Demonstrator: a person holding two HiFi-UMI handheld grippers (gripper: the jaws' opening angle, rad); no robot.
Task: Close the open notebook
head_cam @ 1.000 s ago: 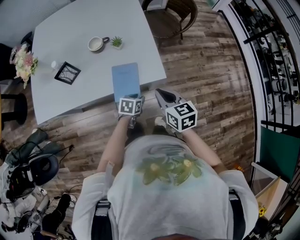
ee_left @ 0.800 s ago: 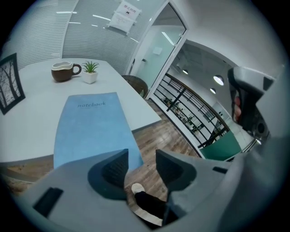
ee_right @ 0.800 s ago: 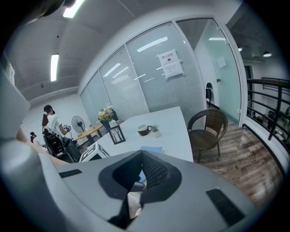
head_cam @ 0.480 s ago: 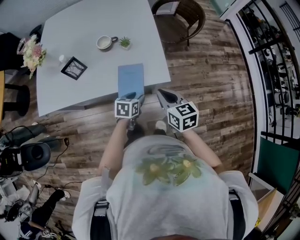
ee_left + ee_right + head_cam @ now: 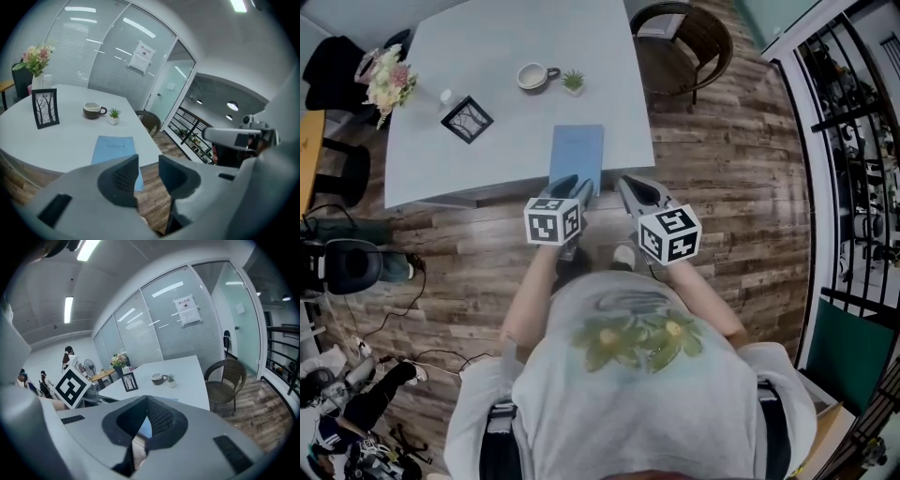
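Note:
A blue notebook (image 5: 577, 155) lies closed and flat near the front edge of the white table (image 5: 487, 56); it also shows in the left gripper view (image 5: 114, 151). My left gripper (image 5: 572, 186) hangs above the table's front edge, just short of the notebook, not touching it. Its jaws (image 5: 148, 161) stand apart and are closing, with nothing between them. My right gripper (image 5: 630, 185) hovers to the right of the notebook over the floor, its jaws (image 5: 146, 399) meeting at the tips with nothing in them.
On the table stand a cup (image 5: 534, 75), a small potted plant (image 5: 573, 82), a black picture frame (image 5: 469, 120) and flowers (image 5: 389, 80). A wicker chair (image 5: 680, 42) sits at the far right corner. A black railing (image 5: 853, 141) runs along the right.
My left gripper has risen off the notebook's near end and looks larger in the head view. The right gripper has hardly moved. The head view has swung, shifting the table rightward.

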